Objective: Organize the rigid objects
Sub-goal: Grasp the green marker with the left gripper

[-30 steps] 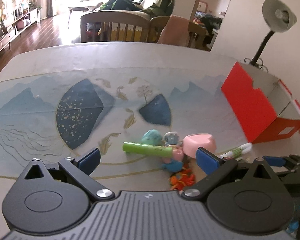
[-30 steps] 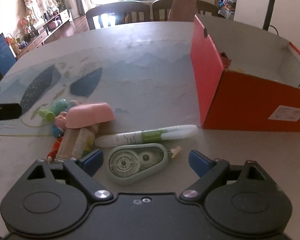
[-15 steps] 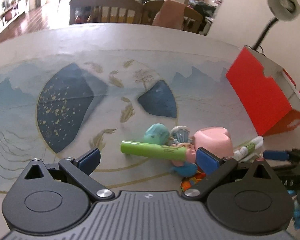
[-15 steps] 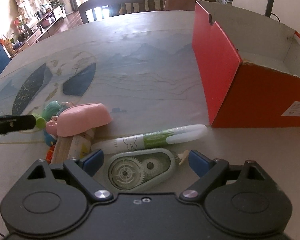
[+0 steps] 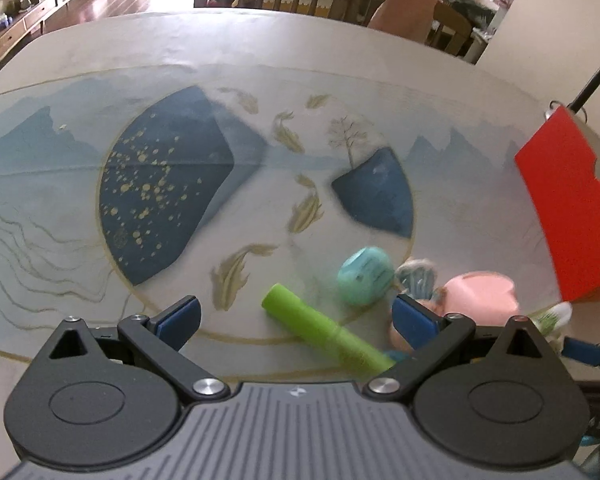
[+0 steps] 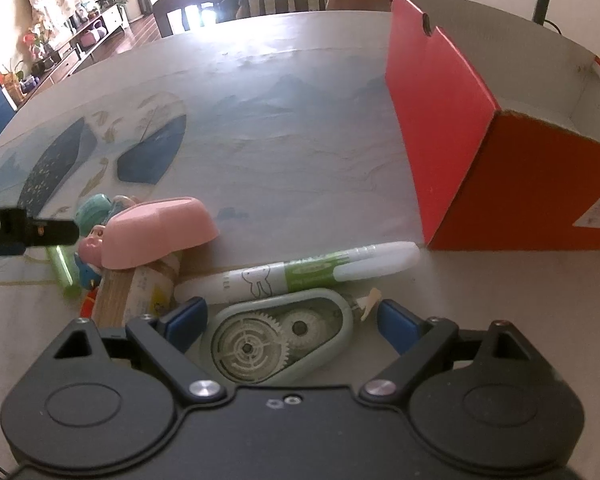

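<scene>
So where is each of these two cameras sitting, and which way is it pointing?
Left wrist: on the left gripper, looking forward over the table at the green tube; its open fingers show.
Right wrist: on the right gripper, looking at the tape dispenser and red box; open fingers show.
Shared: the pink case.

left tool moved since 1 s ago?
Yes. The left tool has advanced and swung left: the red cardboard box slid toward the right edge and the green cylindrical tube sits nearer.
</scene>
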`<state>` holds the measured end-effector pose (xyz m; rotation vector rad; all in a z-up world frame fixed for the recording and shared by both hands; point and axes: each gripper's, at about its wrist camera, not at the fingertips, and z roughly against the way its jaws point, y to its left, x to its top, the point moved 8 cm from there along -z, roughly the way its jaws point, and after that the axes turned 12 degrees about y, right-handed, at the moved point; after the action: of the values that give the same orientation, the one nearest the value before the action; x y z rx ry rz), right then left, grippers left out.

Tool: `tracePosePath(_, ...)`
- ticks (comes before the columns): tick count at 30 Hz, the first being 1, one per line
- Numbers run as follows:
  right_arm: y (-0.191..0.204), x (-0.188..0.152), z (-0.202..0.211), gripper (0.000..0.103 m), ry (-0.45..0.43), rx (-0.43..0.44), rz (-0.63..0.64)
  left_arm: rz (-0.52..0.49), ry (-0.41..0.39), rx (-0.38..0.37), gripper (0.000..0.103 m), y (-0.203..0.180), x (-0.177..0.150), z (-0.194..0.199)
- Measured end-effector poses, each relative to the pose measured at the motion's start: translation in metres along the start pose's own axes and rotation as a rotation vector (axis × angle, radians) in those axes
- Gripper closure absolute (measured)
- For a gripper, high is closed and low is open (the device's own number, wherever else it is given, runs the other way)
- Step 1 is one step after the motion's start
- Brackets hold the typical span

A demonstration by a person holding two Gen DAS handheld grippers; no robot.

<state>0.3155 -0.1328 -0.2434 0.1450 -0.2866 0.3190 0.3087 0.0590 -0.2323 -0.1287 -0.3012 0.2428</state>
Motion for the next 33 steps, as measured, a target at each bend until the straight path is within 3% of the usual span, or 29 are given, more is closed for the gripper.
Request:
tracePosePath(13, -0.007, -0.02, 0.002, 0.011, -0.007, -0.047, 0.061, -0.051, -0.021, 0.099, 0.002, 0.011, -0.024, 0.003)
tracePosePath(18, -0.013, -0.024, 0.004, 0.015, -0.01, -0.063, 0.059, -0.04, -0.022, 0.099, 0.004, 0.015, -0.034, 0.008)
tracePosePath(26, -0.022, -0.024, 0.007, 0.033, -0.031, -0.078, 0.072, -0.056, -0.045, 0.131, 0.023, 0.017, -0.051, 0.018)
tracePosePath(27, -0.022, -0.023, 0.008, 0.039, -0.035, -0.076, 0.076, -0.052, -0.048, 0.132, 0.028, 0.018, -0.054, 0.02)
tracePosePath(33, -0.025, -0.027, 0.012, 0.04, -0.043, -0.066, 0.085, -0.034, -0.068, 0.13, 0.071, 0.023, -0.061, 0.029)
